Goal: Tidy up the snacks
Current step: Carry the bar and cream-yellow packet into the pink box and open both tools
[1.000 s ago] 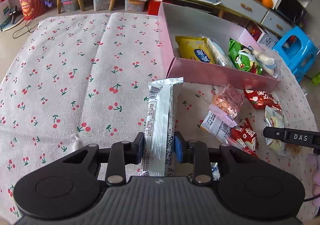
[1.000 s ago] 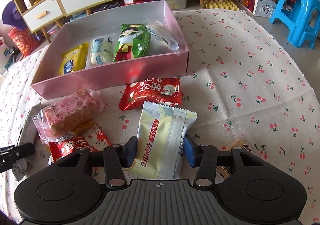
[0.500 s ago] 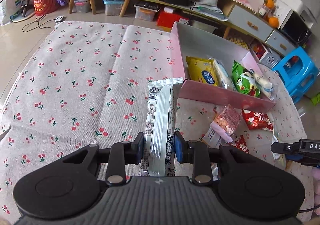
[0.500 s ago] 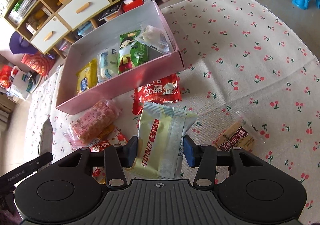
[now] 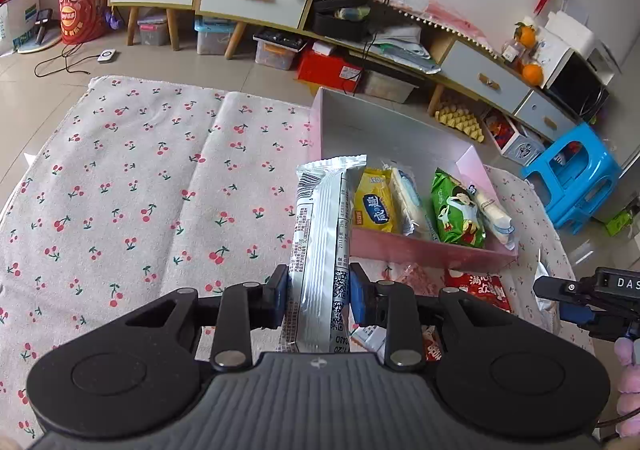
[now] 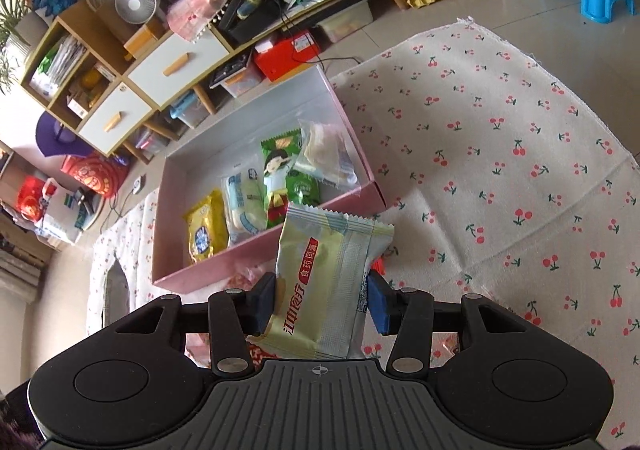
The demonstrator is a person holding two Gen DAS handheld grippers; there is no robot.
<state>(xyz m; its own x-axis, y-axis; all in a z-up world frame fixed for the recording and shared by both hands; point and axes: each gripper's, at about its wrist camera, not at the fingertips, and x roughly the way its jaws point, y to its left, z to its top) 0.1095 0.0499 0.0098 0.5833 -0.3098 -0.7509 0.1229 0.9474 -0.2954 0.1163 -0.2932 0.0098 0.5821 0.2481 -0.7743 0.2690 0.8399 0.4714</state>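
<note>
Above the cherry-print cloth (image 5: pixel 140 189) I held a long silver snack bar (image 5: pixel 320 250) clamped in my left gripper (image 5: pixel 318 296) and a pale green packet (image 6: pixel 324 282) pinched in my right gripper (image 6: pixel 322 302), both near the pink box (image 6: pixel 256 254) of snacks.

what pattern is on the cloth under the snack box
Small red cherries with green stems on a pale cloth, clearest in the right wrist view.

Box (image 5: pixel 428 254) on cloth (image 5: pixel 120 189), 4 snack packets (image 6: pixel 248 205) inside, stool (image 5: pixel 572 177) right of box
</note>
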